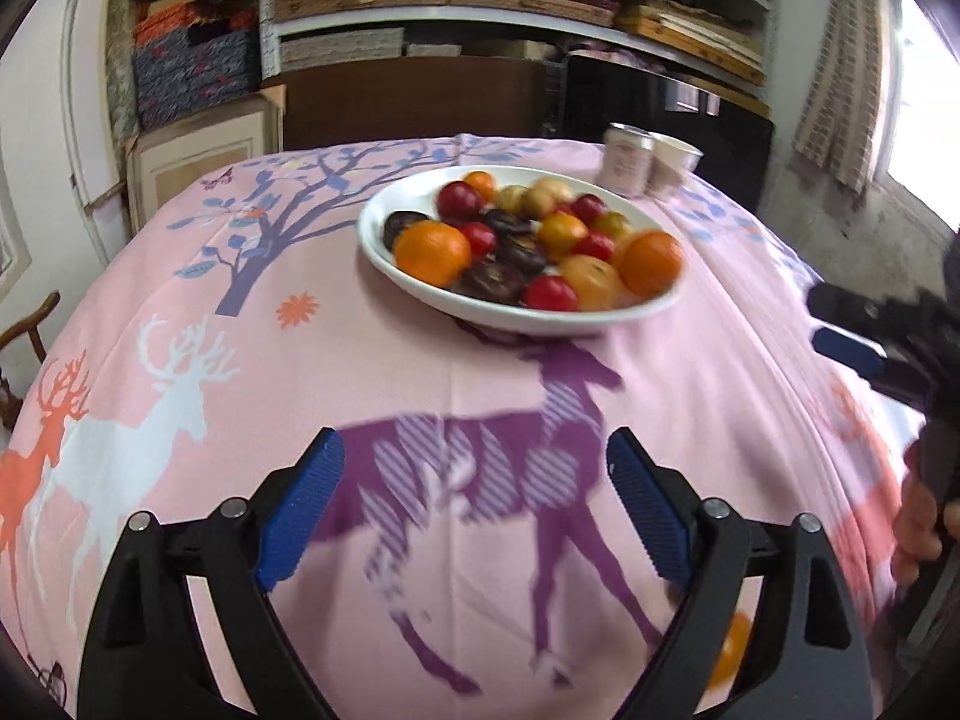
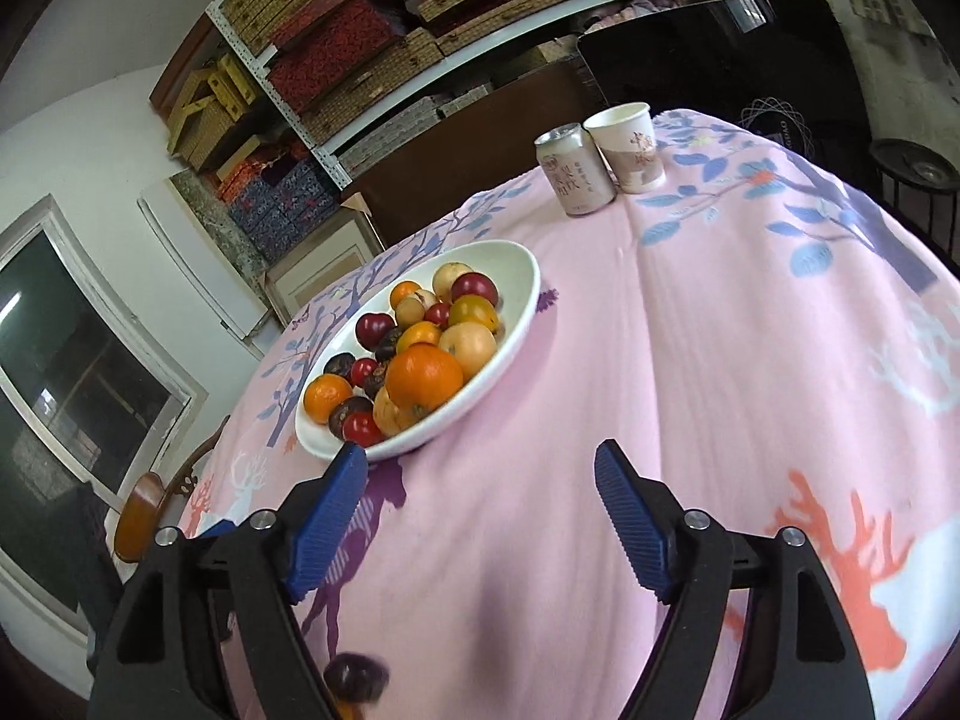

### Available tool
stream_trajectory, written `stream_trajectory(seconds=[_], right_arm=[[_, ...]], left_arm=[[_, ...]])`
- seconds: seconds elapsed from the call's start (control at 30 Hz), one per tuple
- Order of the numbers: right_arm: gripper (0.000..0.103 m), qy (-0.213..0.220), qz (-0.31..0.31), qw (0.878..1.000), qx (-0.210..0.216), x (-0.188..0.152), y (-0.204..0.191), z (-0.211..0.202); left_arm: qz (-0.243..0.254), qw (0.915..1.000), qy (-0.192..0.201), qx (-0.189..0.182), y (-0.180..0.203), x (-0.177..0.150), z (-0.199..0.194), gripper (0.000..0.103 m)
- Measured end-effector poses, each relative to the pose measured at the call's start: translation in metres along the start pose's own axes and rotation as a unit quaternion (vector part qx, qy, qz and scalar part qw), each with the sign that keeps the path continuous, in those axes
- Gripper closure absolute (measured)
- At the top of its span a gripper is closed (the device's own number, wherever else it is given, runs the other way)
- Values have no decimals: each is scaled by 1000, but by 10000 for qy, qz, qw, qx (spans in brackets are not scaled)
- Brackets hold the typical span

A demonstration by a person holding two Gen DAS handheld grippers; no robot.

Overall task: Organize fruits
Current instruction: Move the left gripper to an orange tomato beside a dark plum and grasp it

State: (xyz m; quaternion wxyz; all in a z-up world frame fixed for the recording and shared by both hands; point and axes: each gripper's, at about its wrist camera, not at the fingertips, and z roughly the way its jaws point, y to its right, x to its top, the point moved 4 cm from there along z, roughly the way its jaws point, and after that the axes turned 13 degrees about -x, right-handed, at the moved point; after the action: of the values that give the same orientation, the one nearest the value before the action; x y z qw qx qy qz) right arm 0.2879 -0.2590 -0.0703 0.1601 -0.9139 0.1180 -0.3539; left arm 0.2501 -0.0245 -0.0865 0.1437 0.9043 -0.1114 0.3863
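Looks like a home room doubling as storage: table w/ pink deer-print cloth [image 1: 480, 372], white fruit bowl [image 1: 384, 240], a drink can [image 2: 575, 171] & paper cup [image 2: 627, 147]; behind it metal shelves [image 1: 528, 6] stacked w/ flat patterned boxes, cardboard cartons on the floor, curtained window [image 1: 840, 96]

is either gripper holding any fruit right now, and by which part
Nothing is held. The left gripper and right gripper both stand open over the tablecloth.
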Motion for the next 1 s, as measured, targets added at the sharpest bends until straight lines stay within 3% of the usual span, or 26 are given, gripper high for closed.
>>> stream_trajectory(seconds=[0.23,0.37,0.53,1.0], right_arm=[[20,3,90,9999,-137,-11,10,-6],[19,-40,158,9998,-121,-13,13,-5],[19,-58,145,9998,-122,-14,14,-4],[16,-127,161,9997,-104,-17,13,-3]], left_arm=[[573,9975,206,-350,49,-31,-34,13],[682,9974,33,-251,60,-43,-34,13],[405,9989,-196,-104,52,-45,-28,13],[573,9979,-263,125,64,-49,-30,13]])
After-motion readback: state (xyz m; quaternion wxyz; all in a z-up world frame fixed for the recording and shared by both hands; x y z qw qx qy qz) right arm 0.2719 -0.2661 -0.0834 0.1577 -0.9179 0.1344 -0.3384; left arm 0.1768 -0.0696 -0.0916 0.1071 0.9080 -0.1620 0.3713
